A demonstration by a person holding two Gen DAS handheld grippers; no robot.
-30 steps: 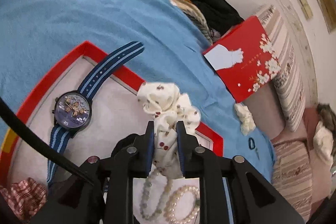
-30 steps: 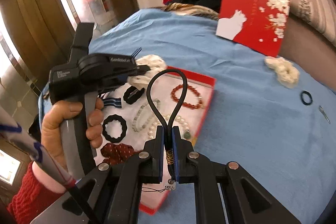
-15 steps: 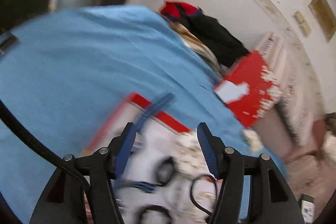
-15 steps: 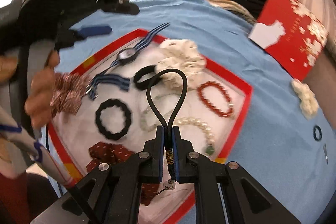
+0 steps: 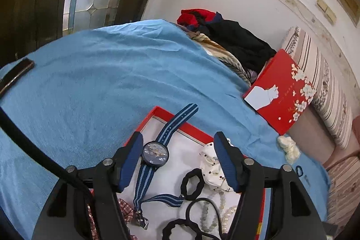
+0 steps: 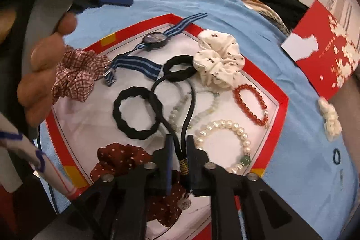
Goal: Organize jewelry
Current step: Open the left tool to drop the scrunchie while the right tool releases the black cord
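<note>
A red-rimmed white tray (image 6: 282, 102) on the blue cloth holds a blue striped watch (image 6: 155, 38), a white spotted scrunchie (image 6: 216, 60), black hair ties (image 6: 132, 114), a red bead bracelet (image 6: 249, 102), a pearl bracelet (image 6: 225, 138) and dark red (image 6: 121, 159) and checked scrunchies (image 6: 76, 75). My right gripper (image 6: 180, 150) has its jaws slightly parted around a black cord loop (image 6: 173, 100) at its gold band, low over the tray. My left gripper (image 5: 177, 159) is open and empty above the watch (image 5: 155, 153) and the white scrunchie (image 5: 211, 165).
A red flowered box lid (image 5: 281, 93) leans at the back right by striped cushions. A cream scrunchie (image 6: 329, 118) and a small dark ring (image 6: 336, 156) lie on the blue cloth right of the tray. Clothes (image 5: 225, 37) are piled behind. A dark phone (image 5: 15, 73) lies far left.
My left gripper let go of the white scrunchie in the tray, opened and pulled back and up. My right gripper carried the black cord loop over the tray and lowered; its jaws have loosened.
</note>
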